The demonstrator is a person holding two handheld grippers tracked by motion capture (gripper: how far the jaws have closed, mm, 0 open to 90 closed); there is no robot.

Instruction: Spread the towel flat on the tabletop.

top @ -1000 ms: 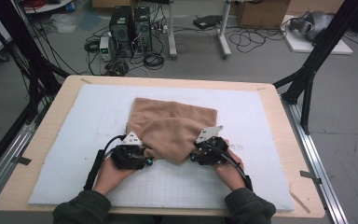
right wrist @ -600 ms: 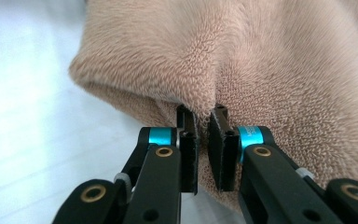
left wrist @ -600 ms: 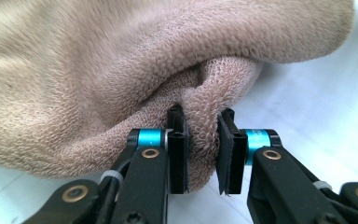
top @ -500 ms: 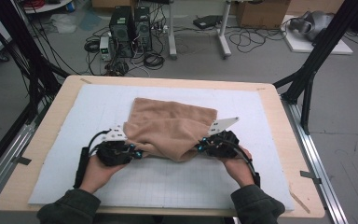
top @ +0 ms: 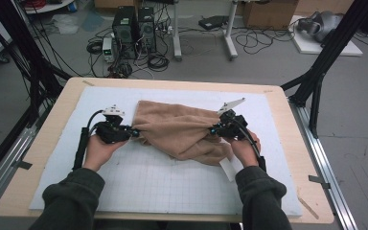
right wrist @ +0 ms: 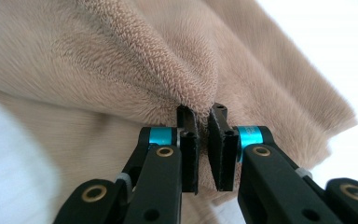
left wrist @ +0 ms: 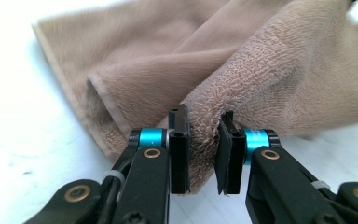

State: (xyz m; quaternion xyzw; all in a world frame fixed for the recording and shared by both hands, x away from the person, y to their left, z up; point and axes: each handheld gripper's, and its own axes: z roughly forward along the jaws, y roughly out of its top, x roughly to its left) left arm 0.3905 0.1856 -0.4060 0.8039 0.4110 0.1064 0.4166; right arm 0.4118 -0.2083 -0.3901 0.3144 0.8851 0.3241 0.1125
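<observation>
Nearest, two dark-sleeved forearms enter over the wooden table, whose top carries a white gridded mat; the left claw pinches a bunched fold of the tan towel at its left edge, having just closed on it; the right claw likewise has just closed and pinches the towel's right side; the towel lies mid-mat between them, partly lifted; beyond, grey floor holds computer towers, tangled cables and cardboard boxes.
</observation>
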